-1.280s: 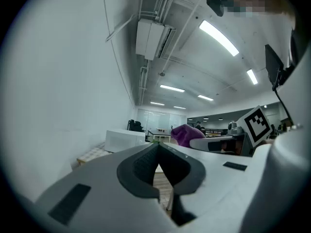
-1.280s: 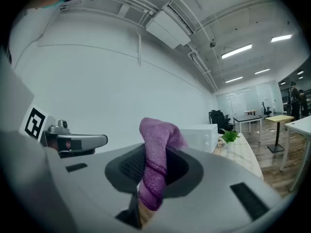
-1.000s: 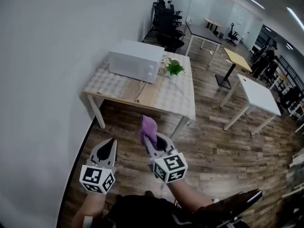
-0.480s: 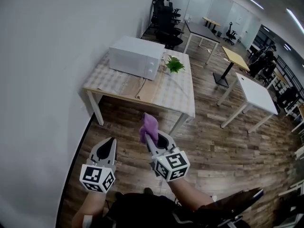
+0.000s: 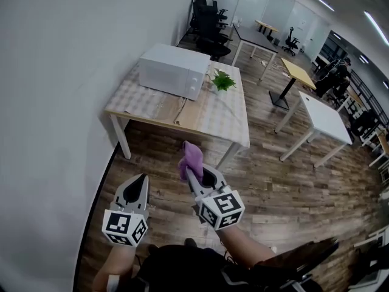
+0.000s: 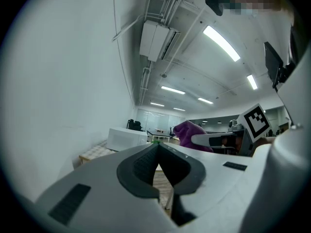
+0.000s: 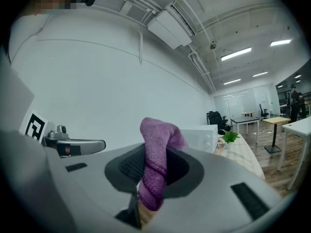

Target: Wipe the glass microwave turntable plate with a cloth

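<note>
Approach stage: you stand well apart from the bench (image 5: pixel 214 125), cloth in hand, plate not yet reached.
On the bench sits the white microwave (image 5: pixel 173 72), door shut, with a small green plant (image 5: pixel 223 81) just beside it. No glass turntable plate shows in any view; it is probably inside the microwave. Your left gripper (image 5: pixel 143 179) has its jaws pressed together on nothing. Your right gripper (image 5: pixel 189 174) pinches the purple cloth (image 5: pixel 192 157), most of it bunched above the jaws. To do this well, walk in square to the door, spread the left gripper for the handle, and keep the cloth pinch firm so a good wad stays free for wiping.
</note>
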`<state>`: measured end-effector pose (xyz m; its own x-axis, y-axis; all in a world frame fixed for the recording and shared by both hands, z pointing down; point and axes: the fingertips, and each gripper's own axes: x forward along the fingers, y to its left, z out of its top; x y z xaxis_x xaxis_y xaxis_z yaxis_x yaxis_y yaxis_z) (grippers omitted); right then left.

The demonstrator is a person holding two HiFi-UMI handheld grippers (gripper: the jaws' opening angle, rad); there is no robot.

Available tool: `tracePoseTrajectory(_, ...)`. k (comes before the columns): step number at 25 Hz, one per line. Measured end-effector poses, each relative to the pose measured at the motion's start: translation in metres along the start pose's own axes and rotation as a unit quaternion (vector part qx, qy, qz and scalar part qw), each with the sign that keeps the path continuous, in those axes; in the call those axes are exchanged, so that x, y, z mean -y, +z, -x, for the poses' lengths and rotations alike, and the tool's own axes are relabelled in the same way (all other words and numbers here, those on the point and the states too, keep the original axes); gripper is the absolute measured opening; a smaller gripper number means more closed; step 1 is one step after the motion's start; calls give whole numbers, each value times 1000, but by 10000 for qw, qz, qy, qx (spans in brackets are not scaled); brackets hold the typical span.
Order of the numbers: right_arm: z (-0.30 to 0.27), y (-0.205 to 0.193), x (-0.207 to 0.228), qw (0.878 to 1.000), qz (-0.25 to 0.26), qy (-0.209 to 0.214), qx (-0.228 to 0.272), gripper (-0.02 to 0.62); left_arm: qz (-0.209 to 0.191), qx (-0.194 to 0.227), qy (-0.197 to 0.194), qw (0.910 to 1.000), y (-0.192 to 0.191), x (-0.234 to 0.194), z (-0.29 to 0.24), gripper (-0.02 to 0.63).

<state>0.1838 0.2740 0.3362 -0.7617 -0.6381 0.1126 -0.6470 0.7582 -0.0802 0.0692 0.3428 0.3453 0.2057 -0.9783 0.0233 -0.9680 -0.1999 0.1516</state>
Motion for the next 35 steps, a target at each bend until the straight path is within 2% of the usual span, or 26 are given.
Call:
tracePoseTrajectory(9,-19,-11,-18,10000,-1,-65,-23,78,39,-97,-52,9999,-13,-31,11,8)
tracePoseTrajectory(14,-39,-14,-16,10000,-7,-18,-45,78,51,-39,-50,10000,-12,-46,-3,8)
tracePoseTrajectory(23,-108,-6,30,9998,-154,85,103,78,-221,-123,82,9996,-4,-77,-64,8)
tracePoseTrajectory(35,-200,4,100,9992,-246,304,85,78,-233,-358,266,9987,-3,-122,-173,8)
